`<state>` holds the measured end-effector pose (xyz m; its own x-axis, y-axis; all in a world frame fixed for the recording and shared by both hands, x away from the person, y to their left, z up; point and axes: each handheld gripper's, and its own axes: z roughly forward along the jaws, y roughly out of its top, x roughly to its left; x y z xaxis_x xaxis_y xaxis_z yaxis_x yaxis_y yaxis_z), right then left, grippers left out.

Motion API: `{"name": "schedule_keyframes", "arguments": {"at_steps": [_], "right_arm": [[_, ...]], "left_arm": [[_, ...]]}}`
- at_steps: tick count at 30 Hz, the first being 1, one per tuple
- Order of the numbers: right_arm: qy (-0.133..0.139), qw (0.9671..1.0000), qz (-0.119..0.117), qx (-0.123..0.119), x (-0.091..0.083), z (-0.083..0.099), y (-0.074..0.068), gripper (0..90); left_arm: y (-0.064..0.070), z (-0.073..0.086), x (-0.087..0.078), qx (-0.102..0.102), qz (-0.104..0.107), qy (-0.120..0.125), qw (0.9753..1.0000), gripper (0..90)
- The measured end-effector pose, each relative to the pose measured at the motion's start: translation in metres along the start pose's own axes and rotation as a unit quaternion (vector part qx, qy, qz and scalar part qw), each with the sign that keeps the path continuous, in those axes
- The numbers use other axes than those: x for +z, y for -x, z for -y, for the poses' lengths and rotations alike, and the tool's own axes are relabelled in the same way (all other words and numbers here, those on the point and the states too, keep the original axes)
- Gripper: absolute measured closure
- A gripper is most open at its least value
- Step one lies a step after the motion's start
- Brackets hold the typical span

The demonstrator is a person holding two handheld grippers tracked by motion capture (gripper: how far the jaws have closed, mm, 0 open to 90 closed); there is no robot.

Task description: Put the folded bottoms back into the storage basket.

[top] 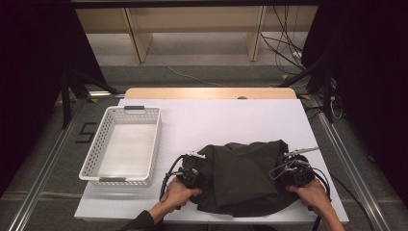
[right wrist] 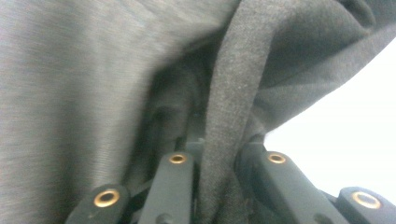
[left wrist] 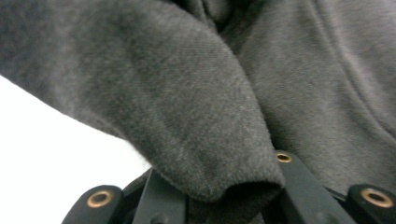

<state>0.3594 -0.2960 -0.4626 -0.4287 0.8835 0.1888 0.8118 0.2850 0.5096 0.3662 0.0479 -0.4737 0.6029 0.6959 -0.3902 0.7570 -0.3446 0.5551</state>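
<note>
Gripper views: left gripper (left wrist: 219, 205) and right gripper (right wrist: 217, 186) each seemingly pinch the dark garment (top: 243, 175).

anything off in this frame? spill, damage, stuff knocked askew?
Nothing stands out. The dark garment lies rumpled on the white table, with the left claw and right claw each pinching a fold of it at opposite sides. The white basket sits upright and empty. No spill or damage visible.
</note>
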Motion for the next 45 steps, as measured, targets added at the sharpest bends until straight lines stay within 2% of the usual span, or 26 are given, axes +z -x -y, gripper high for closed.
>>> {"name": "schedule_keyframes", "arguments": {"at_steps": [6, 10, 11, 20, 27, 32, 40, 45], "right_arm": [[0.029, 0.9994, -0.020, -0.010, -0.010, -0.001, -0.009, 83.0], [0.048, 0.9984, -0.022, -0.020, -0.020, -0.004, -0.017, 83.2], [0.054, 0.9980, -0.024, -0.021, -0.022, -0.005, -0.018, 83.2], [0.098, 0.9942, -0.033, -0.031, -0.043, -0.015, -0.036, 83.5], [0.123, 0.9909, -0.040, -0.035, -0.049, -0.030, -0.052, 83.5], [0.132, 0.9892, -0.044, -0.045, -0.049, -0.046, -0.066, 83.5], [0.140, 0.9867, -0.050, -0.066, -0.043, -0.091, -0.093, 83.5], [0.145, 0.9850, -0.052, -0.078, -0.039, -0.118, -0.113, 83.5]], "left_arm": [[0.013, -0.006, -0.013, 0.020, 0.007, 0.026, 0.9995, 79.2], [0.023, -0.009, -0.021, 0.050, -0.002, 0.036, 0.9981, 79.4], [0.025, -0.010, -0.024, 0.051, -0.001, 0.038, 0.9980, 79.4], [0.028, -0.020, -0.053, 0.073, -0.003, 0.061, 0.9954, 79.5], [0.019, -0.025, -0.084, 0.082, -0.006, 0.071, 0.9941, 79.5], [0.008, -0.029, -0.104, 0.079, -0.015, 0.074, 0.9940, 79.5], [-0.019, -0.042, -0.141, 0.066, -0.037, 0.089, 0.9932, 79.4], [-0.034, -0.049, -0.165, 0.064, -0.058, 0.093, 0.9919, 79.3]]}}
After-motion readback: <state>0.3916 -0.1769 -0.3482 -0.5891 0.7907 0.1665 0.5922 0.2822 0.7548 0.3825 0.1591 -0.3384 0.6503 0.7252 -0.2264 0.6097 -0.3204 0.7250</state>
